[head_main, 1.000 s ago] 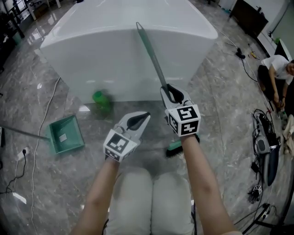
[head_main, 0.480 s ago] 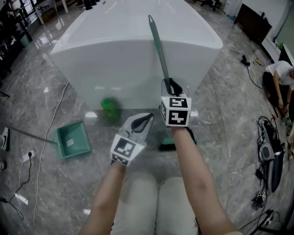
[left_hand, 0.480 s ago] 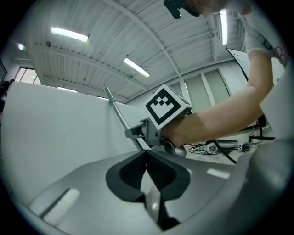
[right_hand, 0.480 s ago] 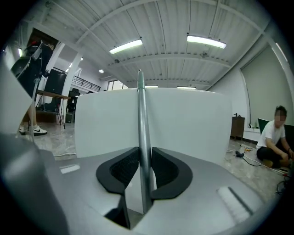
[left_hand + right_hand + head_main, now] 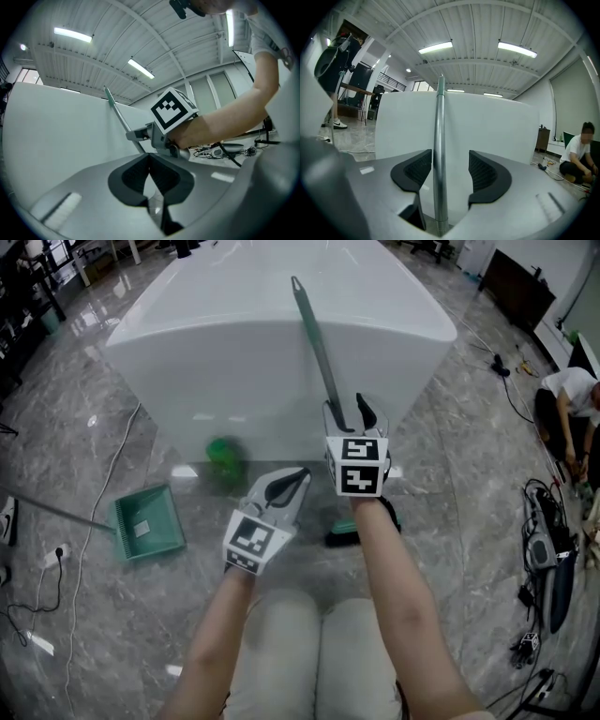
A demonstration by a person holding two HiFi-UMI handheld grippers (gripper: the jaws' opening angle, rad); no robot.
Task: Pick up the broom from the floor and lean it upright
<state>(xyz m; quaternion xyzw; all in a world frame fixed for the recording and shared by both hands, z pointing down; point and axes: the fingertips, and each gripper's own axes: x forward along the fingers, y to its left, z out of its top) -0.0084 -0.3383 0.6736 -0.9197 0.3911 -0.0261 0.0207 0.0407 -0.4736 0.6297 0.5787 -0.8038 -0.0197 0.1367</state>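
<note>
The broom's green handle (image 5: 317,348) stands steeply, its top resting against the big white block (image 5: 216,362). Its brush head (image 5: 343,534) sits on the floor under my right wrist. My right gripper (image 5: 345,414) is at the handle's lower part with its jaws opening. In the right gripper view the handle (image 5: 438,150) runs up between the pads (image 5: 418,169), close to the left one, with a clear gap to the right one. My left gripper (image 5: 296,478) hovers to the lower left, shut and empty; its pads (image 5: 136,174) meet, and it sees the handle (image 5: 120,118) ahead.
A green dustpan (image 5: 148,525) with a long handle lies on the marble floor at left. A green object (image 5: 223,456) shows at the block's base. Cables and equipment (image 5: 551,559) lie at right, where a person (image 5: 568,390) sits on the floor.
The right jaws have spread apart off the broom handle, which they gripped before. The handle has come more upright against the block. The left gripper stays shut.
</note>
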